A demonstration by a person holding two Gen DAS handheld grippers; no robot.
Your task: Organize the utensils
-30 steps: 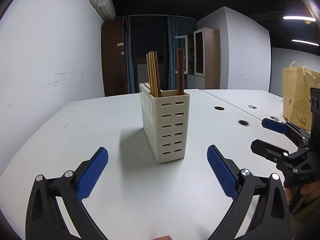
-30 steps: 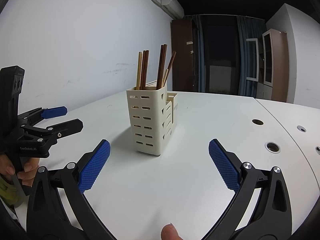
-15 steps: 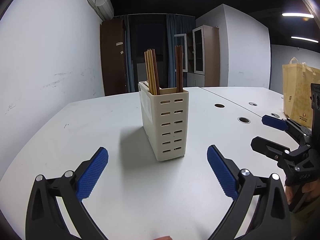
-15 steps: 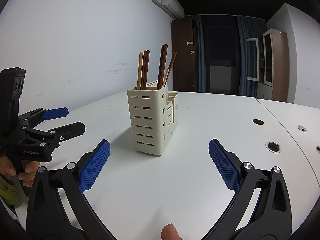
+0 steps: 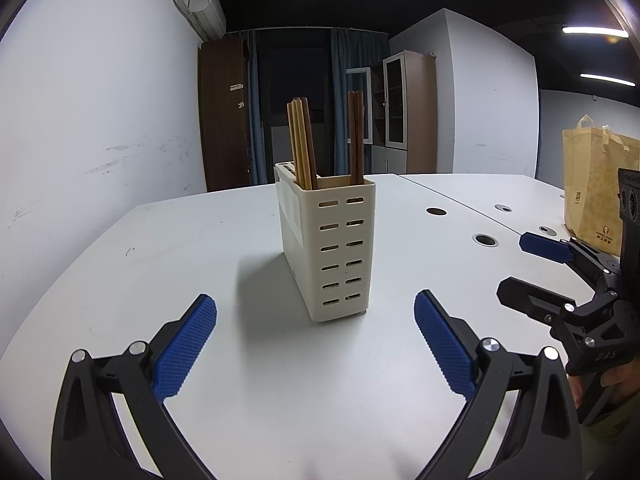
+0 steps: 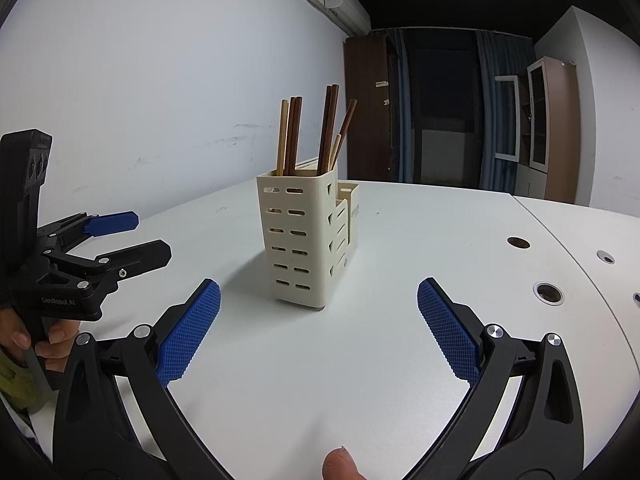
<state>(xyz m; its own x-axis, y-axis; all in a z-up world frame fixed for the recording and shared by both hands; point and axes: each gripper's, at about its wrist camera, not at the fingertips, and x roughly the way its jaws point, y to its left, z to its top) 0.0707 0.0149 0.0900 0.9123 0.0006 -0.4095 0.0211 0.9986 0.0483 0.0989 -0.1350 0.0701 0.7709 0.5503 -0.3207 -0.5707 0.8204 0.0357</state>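
Just above the near edge of the white tabletop (image 5: 160, 248), the left hand-held gripper (image 5: 315, 316) hangs with its blue pads spread wide and nothing between them. The right hand-held gripper (image 6: 319, 300) is the same: pads apart, empty, aimed at the middle of the tabletop. Each tool also shows at the side of the other's view, a little way off.

Ahead of both, well clear of any pad, stands the cream slotted utensil holder (image 5: 334, 248), upright on the tabletop. The chopsticks (image 5: 303, 144) rise from its top in two clusters, a paler bunch and a darker pair; from the right wrist view one stick leans outward.

Over the last second almost nothing has shifted: the holder sits where it did, the sticks keep their places, and both tools have only drifted slightly. No loose utensil is visible on the tabletop, so the sorting looks finished or close to it. A yellow bag (image 5: 596, 184) stands far off to the right.
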